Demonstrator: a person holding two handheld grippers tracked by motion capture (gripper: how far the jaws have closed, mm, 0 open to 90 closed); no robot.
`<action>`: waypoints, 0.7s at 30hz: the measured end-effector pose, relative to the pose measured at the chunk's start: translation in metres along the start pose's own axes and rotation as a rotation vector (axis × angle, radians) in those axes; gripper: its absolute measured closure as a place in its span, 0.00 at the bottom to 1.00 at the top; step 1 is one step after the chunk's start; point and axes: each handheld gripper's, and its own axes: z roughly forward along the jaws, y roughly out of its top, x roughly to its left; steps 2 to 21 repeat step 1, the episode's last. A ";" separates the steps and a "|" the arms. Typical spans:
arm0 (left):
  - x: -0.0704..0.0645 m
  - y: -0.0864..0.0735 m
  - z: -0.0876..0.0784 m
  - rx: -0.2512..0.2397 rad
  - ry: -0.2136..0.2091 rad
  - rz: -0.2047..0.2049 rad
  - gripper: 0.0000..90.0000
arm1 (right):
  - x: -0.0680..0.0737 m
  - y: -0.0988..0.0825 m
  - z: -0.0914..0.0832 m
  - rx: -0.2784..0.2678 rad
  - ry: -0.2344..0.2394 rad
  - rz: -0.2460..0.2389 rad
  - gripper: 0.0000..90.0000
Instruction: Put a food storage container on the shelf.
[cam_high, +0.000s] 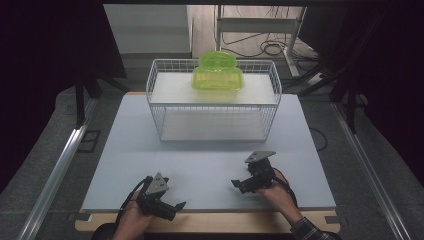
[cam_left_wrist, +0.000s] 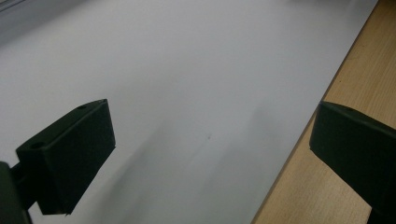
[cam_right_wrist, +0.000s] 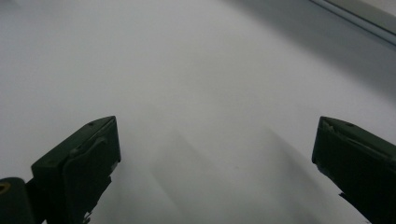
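A: From the high view, we have both hands low at the near edge of the pale grey board (cam_high: 210, 145). The left gripper (cam_high: 172, 206) sits near left, jaws spread, empty. The right gripper (cam_high: 239, 184) is near right, also spread wide with nothing between its jaws.

B: And the thing we'd be working with?

A: The translucent lime-green plastic container (cam_high: 218, 72) rests on the upper shelf of the white wire basket (cam_high: 157, 107) at the far side of the board, well apart from both grippers. We judge this as a rest pose: either the placing is finished, or the reach has not begun. If a pickup comes next, a gripper must travel far and rise over the basket rim.

B: The left gripper view?

A: Its two black jaws stand wide over bare grey board (cam_left_wrist: 187, 93), the wooden table edge (cam_left_wrist: 355, 84) at the right. Nothing held.

B: The right gripper view?

A: The right gripper (cam_right_wrist: 215, 154) shows wide-apart jaws over blank board, with a pale strip (cam_right_wrist: 364, 18) at the top right corner that we cannot identify. The container's far side and contents stay unclear; the basket wires blur its base.
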 end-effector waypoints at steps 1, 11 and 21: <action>0.000 0.000 0.000 0.000 0.000 0.000 0.00 | 0.000 0.000 0.000 0.000 0.000 0.000 0.01; 0.000 0.000 0.000 0.000 0.000 0.000 0.00 | 0.000 0.000 0.000 0.000 0.000 0.000 0.01; 0.000 0.000 0.000 0.000 0.000 0.000 0.00 | 0.000 0.000 0.000 0.000 0.000 0.000 0.01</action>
